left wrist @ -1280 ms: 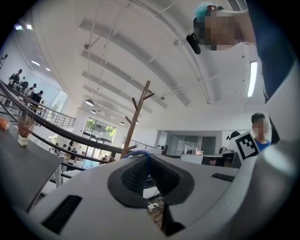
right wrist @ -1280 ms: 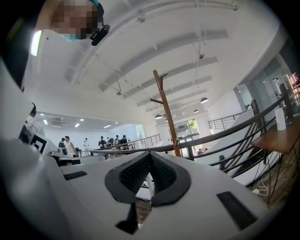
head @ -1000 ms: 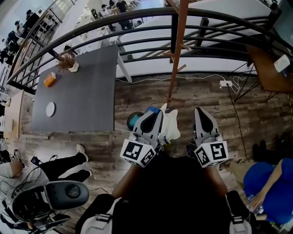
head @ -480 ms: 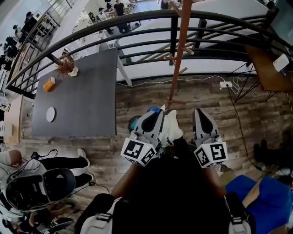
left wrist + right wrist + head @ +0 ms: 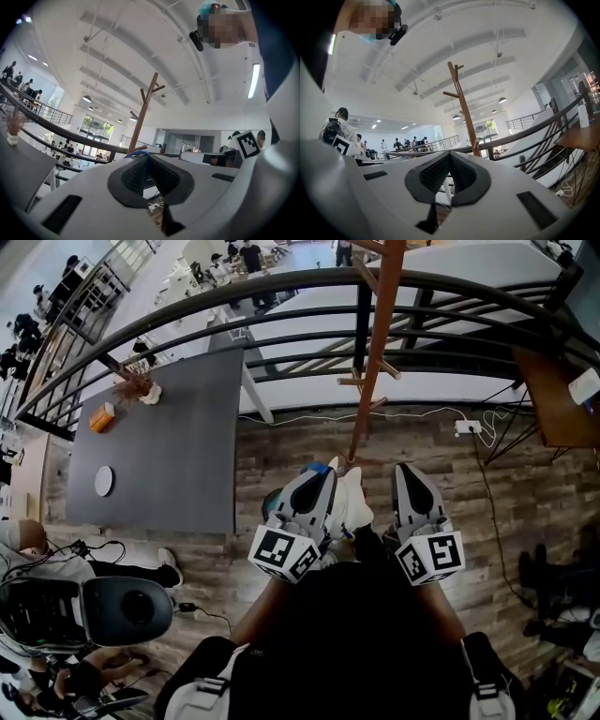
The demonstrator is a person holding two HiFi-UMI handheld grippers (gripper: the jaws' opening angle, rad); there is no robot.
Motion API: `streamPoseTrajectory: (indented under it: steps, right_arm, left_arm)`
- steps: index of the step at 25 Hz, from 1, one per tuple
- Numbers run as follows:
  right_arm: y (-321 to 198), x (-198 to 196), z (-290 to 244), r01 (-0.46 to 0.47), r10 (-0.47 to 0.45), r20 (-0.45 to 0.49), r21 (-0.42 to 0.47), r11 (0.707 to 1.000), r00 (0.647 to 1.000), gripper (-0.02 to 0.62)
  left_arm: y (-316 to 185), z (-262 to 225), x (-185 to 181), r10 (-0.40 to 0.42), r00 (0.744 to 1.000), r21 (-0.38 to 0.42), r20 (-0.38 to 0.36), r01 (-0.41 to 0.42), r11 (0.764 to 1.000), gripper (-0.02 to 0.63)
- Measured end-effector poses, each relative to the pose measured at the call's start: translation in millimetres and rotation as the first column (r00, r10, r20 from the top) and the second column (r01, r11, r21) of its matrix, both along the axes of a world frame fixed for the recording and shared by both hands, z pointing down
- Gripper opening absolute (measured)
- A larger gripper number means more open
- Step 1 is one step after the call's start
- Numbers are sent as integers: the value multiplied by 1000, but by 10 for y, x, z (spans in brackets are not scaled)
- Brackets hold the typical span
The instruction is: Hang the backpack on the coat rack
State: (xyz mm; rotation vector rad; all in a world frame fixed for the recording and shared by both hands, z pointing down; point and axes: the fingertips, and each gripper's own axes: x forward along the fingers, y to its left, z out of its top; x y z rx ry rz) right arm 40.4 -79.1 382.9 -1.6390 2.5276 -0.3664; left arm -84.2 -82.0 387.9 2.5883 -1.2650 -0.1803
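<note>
A brown wooden coat rack [image 5: 375,352] stands on the plank floor by the railing, straight ahead of me; its branched top shows in the left gripper view [image 5: 143,112] and the right gripper view [image 5: 464,112]. The white backpack [image 5: 353,501] with blue trim hangs between my two grippers, close to my body. My left gripper [image 5: 323,474] is shut on a thin blue loop [image 5: 138,153] of the backpack, which arches over the jaw tips [image 5: 149,157]. My right gripper [image 5: 405,470] is beside the backpack, with its pads closed together and nothing seen between them [image 5: 450,154].
A grey table [image 5: 169,427] with a small plant, an orange box and a white disc stands at the left. A curved dark railing [image 5: 281,306] runs behind the rack. A power strip with cables [image 5: 464,426] lies at the right, near a wooden desk [image 5: 553,381]. A chair [image 5: 127,610] stands at the lower left.
Both grippers and the backpack keep their place in the view. The rack's base has drifted slightly right. The person in blue at the lower right has left the view.
</note>
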Motion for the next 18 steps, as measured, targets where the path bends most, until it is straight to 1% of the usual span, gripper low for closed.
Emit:
streamPoseTrajectory:
  steps: [6,14,18]
  right_arm:
    - [-391,123,47,25,-25,1,-5,1000,1000,12]
    - [-733,48,111,62,-62,2,-18,998,998,12]
    - [-848,60,179,63,-63,9,-38,997,998,12]
  left_arm:
    - [-360,22,107,-15,1000,-18,-3,15,1000,13]
    - [-734,90,131,-31,1000,-27,2,31,999,14]
    - [-874,150,145,-31,999,-41,8,31,999,13]
